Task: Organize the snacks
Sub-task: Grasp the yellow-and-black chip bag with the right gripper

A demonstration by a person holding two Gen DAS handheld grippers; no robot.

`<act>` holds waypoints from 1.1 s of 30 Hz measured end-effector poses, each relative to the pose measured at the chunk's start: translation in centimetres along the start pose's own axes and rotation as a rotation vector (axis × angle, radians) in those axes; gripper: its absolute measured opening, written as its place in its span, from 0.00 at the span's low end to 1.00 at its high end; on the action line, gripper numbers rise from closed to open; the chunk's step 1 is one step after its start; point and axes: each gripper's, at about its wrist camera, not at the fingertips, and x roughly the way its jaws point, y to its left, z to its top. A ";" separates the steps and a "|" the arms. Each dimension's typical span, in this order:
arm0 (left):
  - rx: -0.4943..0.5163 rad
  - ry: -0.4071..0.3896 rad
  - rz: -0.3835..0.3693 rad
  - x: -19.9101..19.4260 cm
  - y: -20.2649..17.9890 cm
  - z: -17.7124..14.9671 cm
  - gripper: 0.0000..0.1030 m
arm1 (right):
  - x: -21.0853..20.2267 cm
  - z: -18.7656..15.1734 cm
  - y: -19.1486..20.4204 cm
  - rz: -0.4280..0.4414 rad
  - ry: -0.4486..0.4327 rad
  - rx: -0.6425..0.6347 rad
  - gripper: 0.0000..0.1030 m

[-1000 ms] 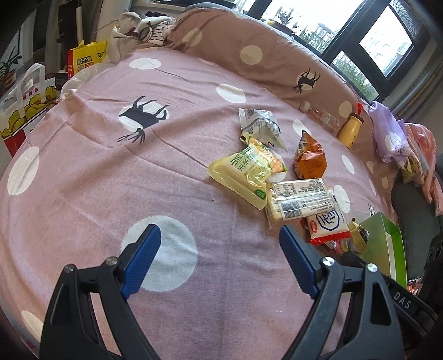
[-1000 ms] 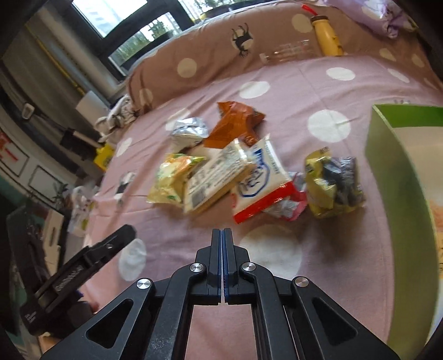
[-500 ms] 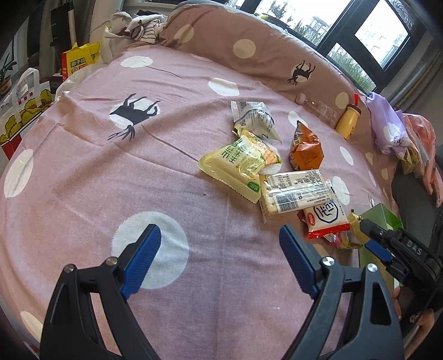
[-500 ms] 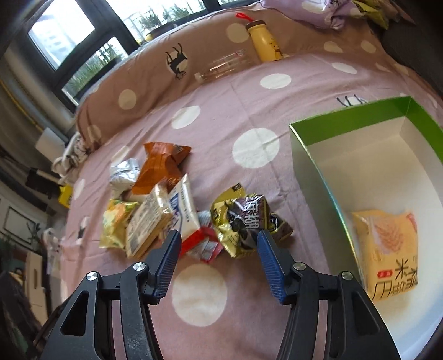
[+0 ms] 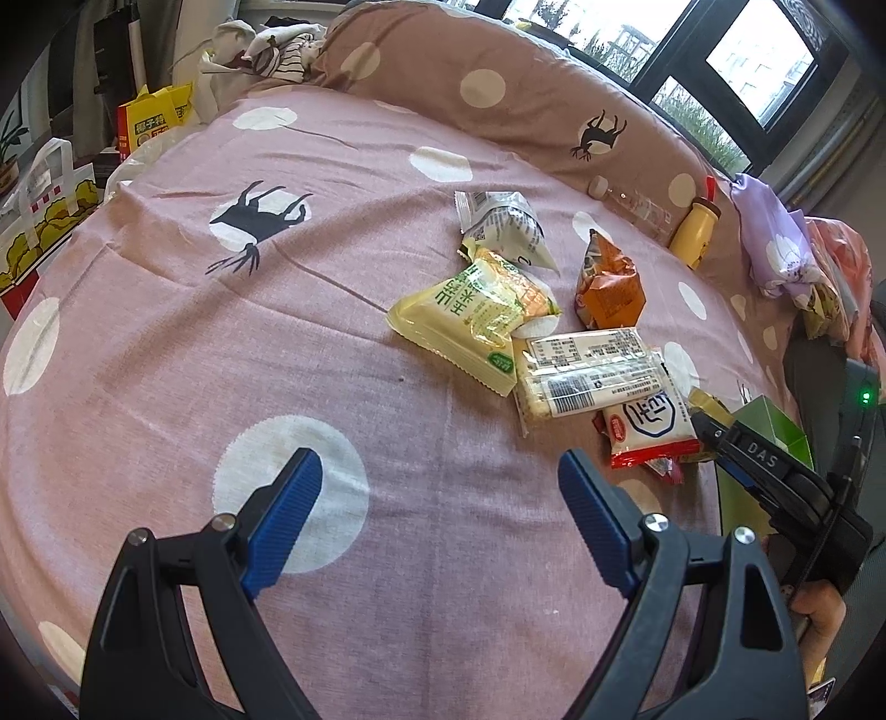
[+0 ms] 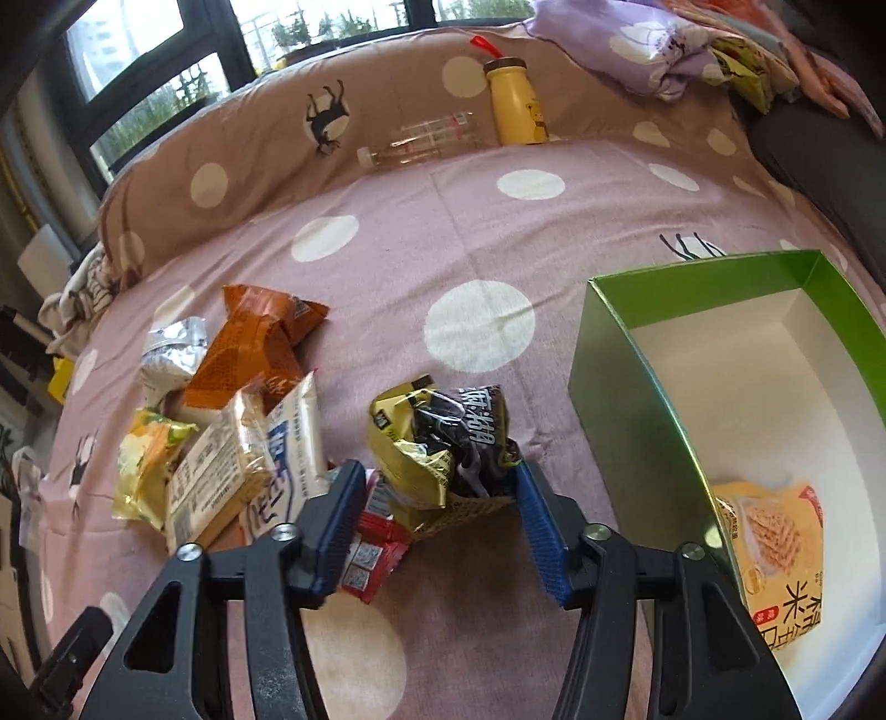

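Several snack packets lie in a heap on the pink dotted bedspread (image 5: 166, 343). My right gripper (image 6: 437, 526) is open, its jaws on either side of a black-and-yellow packet (image 6: 448, 443), a red packet (image 6: 371, 559) under its left finger. A green box (image 6: 626, 399) stands to the right with an orange-yellow packet (image 6: 775, 548) inside. My left gripper (image 5: 437, 509) is open and empty above the bedspread, short of a yellow-green packet (image 5: 470, 321), a clear cracker pack (image 5: 587, 371), a white-and-red packet (image 5: 648, 426), an orange bag (image 5: 609, 288) and a silver packet (image 5: 504, 227).
A yellow bottle (image 6: 515, 105) and a clear bottle (image 6: 426, 138) lie against the brown dotted bolster (image 6: 249, 160). Purple cloth (image 6: 637, 44) sits at the back right. Bags (image 5: 39, 221) stand beside the bed's left edge. The right gripper also shows in the left wrist view (image 5: 775, 476).
My right gripper has opened from shut and moved forward, so its jaws now stand around the black-and-yellow packet. The green box has come into fuller view. My left gripper has barely moved.
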 end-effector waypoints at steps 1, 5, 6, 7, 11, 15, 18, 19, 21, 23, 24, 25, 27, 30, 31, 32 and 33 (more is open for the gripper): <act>0.002 0.002 0.000 0.0 0.0 0.0 0.85 | -0.1 0.0 -0.2 0.011 0.001 0.008 0.42; -0.006 0.004 0.002 0.1 0.1 0.0 0.85 | -1.0 -0.1 -0.9 0.034 -0.011 0.038 0.32; -0.009 0.004 0.001 0.1 0.1 0.1 0.85 | -1.7 -0.1 -1.1 0.048 -0.021 0.047 0.32; -0.011 0.004 0.001 0.1 0.1 0.0 0.85 | -2.5 -0.2 -1.1 0.069 -0.033 0.048 0.32; -0.017 0.001 -0.002 0.0 0.2 0.1 0.85 | -5.0 -1.1 -0.5 0.218 -0.046 0.013 0.31; -0.020 -0.002 0.004 -0.1 0.3 0.1 0.85 | -5.0 -2.7 1.9 0.365 0.068 -0.045 0.32; -0.027 -0.003 0.007 -0.2 0.4 0.1 0.85 | -4.1 -3.7 4.0 0.417 0.151 -0.099 0.32; -0.031 -0.004 0.008 -0.3 0.5 0.1 0.85 | -4.0 -3.9 4.6 0.421 0.166 -0.118 0.32; -0.034 -0.006 0.009 -0.3 0.6 0.2 0.85 | -3.6 -4.2 5.3 0.416 0.187 -0.133 0.32; -0.032 -0.005 0.009 -0.3 0.6 0.2 0.85 | -2.9 -4.4 5.8 0.407 0.211 -0.142 0.32; -0.030 -0.004 0.007 -0.3 0.5 0.2 0.85 | -2.7 -4.4 5.7 0.398 0.219 -0.140 0.32; -0.024 -0.002 0.004 -0.3 0.4 0.2 0.85 | -2.7 -4.4 5.6 0.393 0.219 -0.135 0.32; -0.016 -0.002 0.001 -0.3 0.2 0.2 0.85 | -3.1 -4.2 4.9 0.392 0.200 -0.099 0.36; 0.019 -0.003 -0.018 -0.5 -0.7 0.0 0.85 | -4.1 -3.9 2.9 0.418 0.158 -0.008 0.55; 0.035 -0.003 -0.032 -0.6 -1.0 -0.1 0.85 | -4.5 -3.7 2.3 0.433 0.139 0.030 0.56; 0.047 -0.002 -0.050 -0.6 -1.5 -0.3 0.85 | -4.7 -3.5 1.8 0.451 0.123 0.058 0.56; 0.057 0.001 -0.068 -0.6 -1.8 -0.4 0.85 | -4.9 -3.3 1.4 0.470 0.112 0.079 0.56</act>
